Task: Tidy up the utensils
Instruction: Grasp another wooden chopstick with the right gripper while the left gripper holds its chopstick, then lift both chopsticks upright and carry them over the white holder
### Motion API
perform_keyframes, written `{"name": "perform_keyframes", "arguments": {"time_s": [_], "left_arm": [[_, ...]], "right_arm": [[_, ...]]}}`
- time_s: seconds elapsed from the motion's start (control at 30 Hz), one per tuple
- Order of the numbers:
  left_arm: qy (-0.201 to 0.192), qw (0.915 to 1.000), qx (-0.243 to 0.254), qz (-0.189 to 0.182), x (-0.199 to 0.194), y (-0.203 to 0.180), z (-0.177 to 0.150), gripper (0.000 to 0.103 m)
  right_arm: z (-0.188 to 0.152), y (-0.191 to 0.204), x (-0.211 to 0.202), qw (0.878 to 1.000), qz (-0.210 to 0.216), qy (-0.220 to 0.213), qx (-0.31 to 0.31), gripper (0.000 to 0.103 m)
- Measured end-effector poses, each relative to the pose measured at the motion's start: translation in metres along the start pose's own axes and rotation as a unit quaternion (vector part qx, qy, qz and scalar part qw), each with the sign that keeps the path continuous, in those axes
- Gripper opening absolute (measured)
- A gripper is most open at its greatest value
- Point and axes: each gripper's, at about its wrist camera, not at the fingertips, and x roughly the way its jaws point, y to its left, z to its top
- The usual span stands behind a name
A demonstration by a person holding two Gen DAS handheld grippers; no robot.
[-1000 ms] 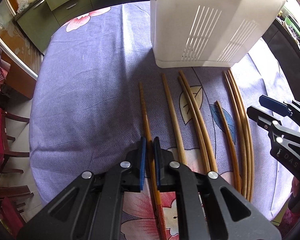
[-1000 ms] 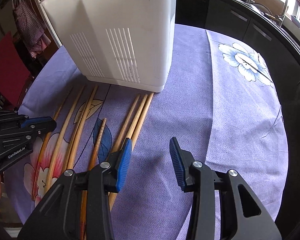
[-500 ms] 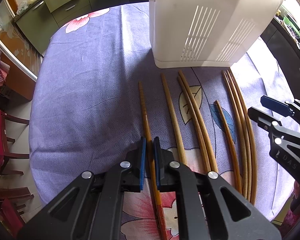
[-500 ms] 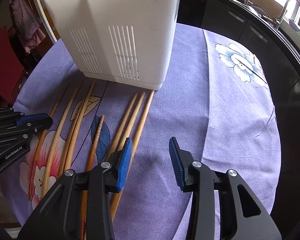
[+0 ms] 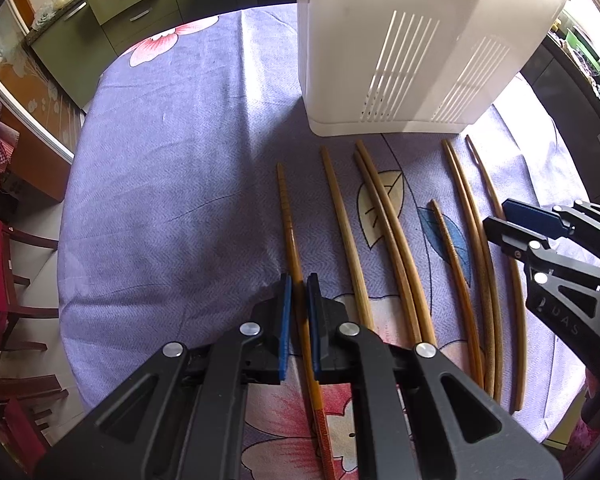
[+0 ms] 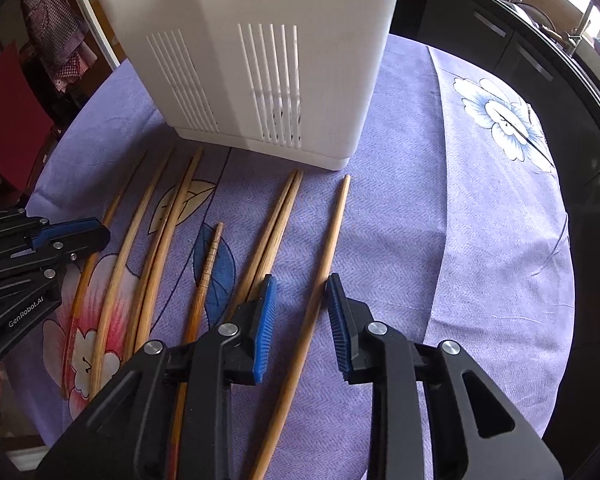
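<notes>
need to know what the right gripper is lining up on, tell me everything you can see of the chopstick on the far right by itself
The lone chopstick is plain pale wood or bamboo, round, unpatterned and tapering toward the white slotted holder, its tip stopping short of the base. It lies flat on the purple floral tablecloth, apart from the pair on its left. Its middle runs between the open blue pads of the right gripper, close to the right pad; whether they touch is unclear. Its thick end passes under the gripper.
</notes>
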Motion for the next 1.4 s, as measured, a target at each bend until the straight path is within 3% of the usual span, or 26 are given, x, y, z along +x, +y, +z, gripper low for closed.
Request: {"name": "perform_keyframes", "arguments": {"time_s": [0.1, 0.23, 0.57, 0.63, 0.73, 0.9, 1.17, 1.4], "left_arm": [[0.004, 1.0000, 0.002, 0.002, 0.001, -0.001, 0.001, 0.008], [0.012, 0.9999, 0.001, 0.002, 0.002, -0.002, 0.004, 0.008], [0.010, 0.9999, -0.011, 0.003, 0.005, -0.004, 0.010, 0.013], [0.009, 0.9999, -0.012, -0.002, 0.005, -0.004, 0.009, 0.007], [0.006, 0.9998, -0.019, -0.009, 0.003, 0.000, 0.007, 0.006], [-0.030, 0.9995, -0.009, -0.004, -0.020, 0.003, 0.002, 0.006], [-0.101, 0.9947, 0.009, -0.016, -0.092, 0.002, -0.010, 0.006], [-0.135, 0.9902, 0.026, -0.021, -0.131, -0.003, -0.017, 0.006]], "right_arm": [[0.001, -0.002, 0.001, 1.000, 0.005, 0.002, 0.004, 0.022], [0.004, -0.012, 0.002, 1.000, 0.014, 0.007, 0.017, 0.010], [0.005, -0.016, 0.002, 1.000, 0.004, -0.010, 0.015, 0.008], [0.003, -0.015, -0.002, 1.000, 0.009, -0.016, 0.018, 0.007], [-0.003, -0.016, -0.010, 0.999, 0.017, -0.036, 0.021, 0.007], [-0.007, -0.021, -0.049, 0.996, 0.029, -0.078, 0.024, 0.007], [-0.021, -0.031, -0.128, 0.985, 0.052, -0.160, 0.027, 0.007], [-0.038, -0.028, -0.167, 0.978, 0.062, -0.198, 0.026, 0.007]]}}
